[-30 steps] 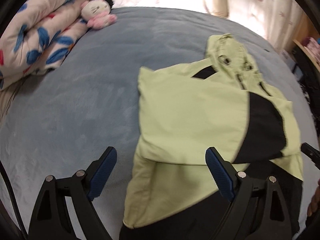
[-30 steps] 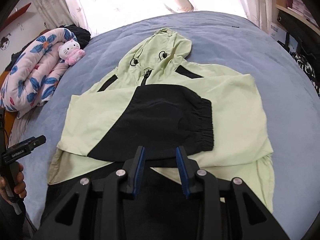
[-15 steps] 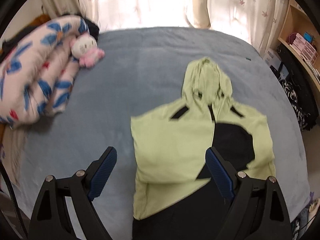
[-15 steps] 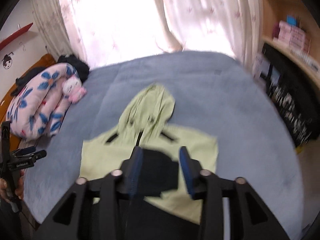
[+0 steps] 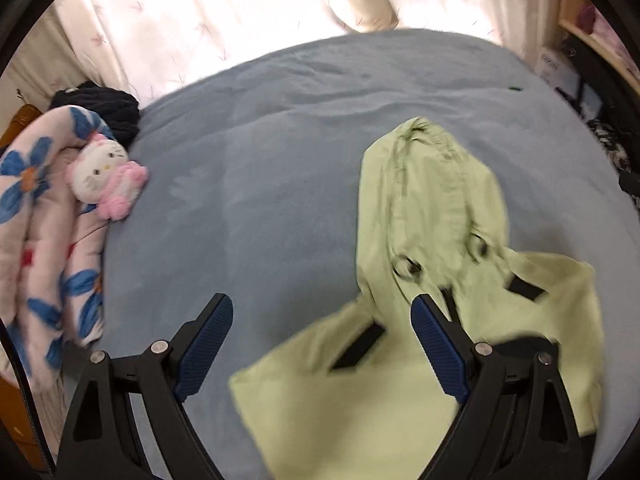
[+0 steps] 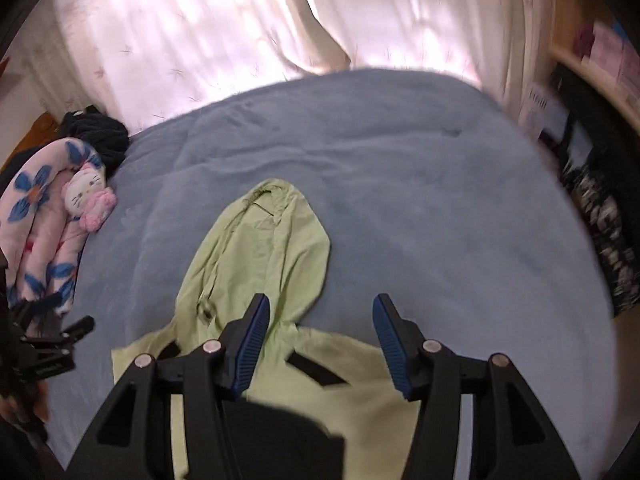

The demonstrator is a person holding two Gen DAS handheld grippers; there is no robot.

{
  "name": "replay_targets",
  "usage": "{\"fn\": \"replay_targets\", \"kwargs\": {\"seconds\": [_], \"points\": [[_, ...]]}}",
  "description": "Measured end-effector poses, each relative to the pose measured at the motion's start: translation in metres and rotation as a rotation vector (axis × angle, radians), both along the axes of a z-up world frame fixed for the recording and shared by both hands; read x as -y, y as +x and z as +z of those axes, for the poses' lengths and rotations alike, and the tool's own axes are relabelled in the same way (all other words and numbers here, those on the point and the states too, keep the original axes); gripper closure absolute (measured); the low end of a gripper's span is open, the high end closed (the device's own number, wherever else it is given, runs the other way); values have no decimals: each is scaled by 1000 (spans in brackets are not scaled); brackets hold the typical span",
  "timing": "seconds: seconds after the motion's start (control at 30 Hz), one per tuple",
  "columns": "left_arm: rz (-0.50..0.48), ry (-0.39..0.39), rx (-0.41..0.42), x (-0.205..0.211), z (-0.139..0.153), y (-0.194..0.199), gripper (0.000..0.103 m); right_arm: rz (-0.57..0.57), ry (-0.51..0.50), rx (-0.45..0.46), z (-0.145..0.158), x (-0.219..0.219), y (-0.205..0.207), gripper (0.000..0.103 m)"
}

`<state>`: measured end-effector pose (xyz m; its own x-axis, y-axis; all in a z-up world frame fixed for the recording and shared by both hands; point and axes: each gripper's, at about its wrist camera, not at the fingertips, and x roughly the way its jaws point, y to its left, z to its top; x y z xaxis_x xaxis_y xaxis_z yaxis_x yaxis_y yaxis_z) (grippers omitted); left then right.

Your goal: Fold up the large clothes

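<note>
A light green hooded jacket point(image 5: 432, 216) with black panels lies flat on the blue bed point(image 5: 280, 184), hood toward the window and sleeves folded in. It also shows in the right wrist view point(image 6: 260, 264). My left gripper point(image 5: 322, 344) is open and empty, held above the jacket's left shoulder. My right gripper point(image 6: 318, 344) is open and empty, held above the base of the hood. The other gripper's body point(image 6: 44, 352) shows at the left edge of the right wrist view.
A rolled floral quilt point(image 5: 36, 248) with a white and pink plush cat point(image 5: 106, 178) lies along the bed's left side. A dark bundle point(image 5: 100, 108) sits behind it. Curtains point(image 6: 248, 24) hang beyond the bed. Shelves point(image 6: 592, 92) stand at the right.
Both grippers have lifted and moved forward from the jacket's folded body toward the hood. The right gripper has opened from nearly shut. The left stays open.
</note>
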<state>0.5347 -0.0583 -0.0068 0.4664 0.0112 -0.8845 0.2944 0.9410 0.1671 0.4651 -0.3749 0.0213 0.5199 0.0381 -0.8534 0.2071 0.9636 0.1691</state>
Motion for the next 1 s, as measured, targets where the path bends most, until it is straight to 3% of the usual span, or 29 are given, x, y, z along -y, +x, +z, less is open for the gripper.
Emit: {"fn": "replay_targets", "kwargs": {"seconds": [0.17,0.23,0.33,0.43,0.53,0.6,0.63,0.7,0.73,0.77,0.8,0.9,1.0], "points": [[49,-89,-73,12,-64,72,13,8,85,-36,-69,2,57,49],[69,-109,-93,16,-90,93,13,4,77,-47,-94,0,78,49],[89,-125,-138,17,-126,112,13,2,78,-77,-131,2,102,49],[127,-200,-183,12,-156,127,13,-15,78,-84,-160,6,114,49],[152,-296,-235,5,-182,136,13,-26,126,-83,-183,12,122,49],[149,-302,-225,6,-189,136,13,-43,181,-77,-197,16,124,49],[139,-305,-211,7,-190,135,16,-53,204,-63,-202,17,124,49],[110,-346,-178,9,-185,131,60,-56,216,-17,-203,16,122,50],[88,-388,-182,10,-183,130,101,-51,206,6,-202,13,121,66],[87,-436,-185,9,-179,129,101,-25,193,28,-198,8,120,83],[103,-428,-149,10,-173,125,101,-14,175,31,-194,4,119,101],[85,-375,-59,17,-157,110,102,12,101,112,-170,-7,110,101],[60,-385,2,13,-131,84,103,86,55,236,-128,-24,85,102]]}}
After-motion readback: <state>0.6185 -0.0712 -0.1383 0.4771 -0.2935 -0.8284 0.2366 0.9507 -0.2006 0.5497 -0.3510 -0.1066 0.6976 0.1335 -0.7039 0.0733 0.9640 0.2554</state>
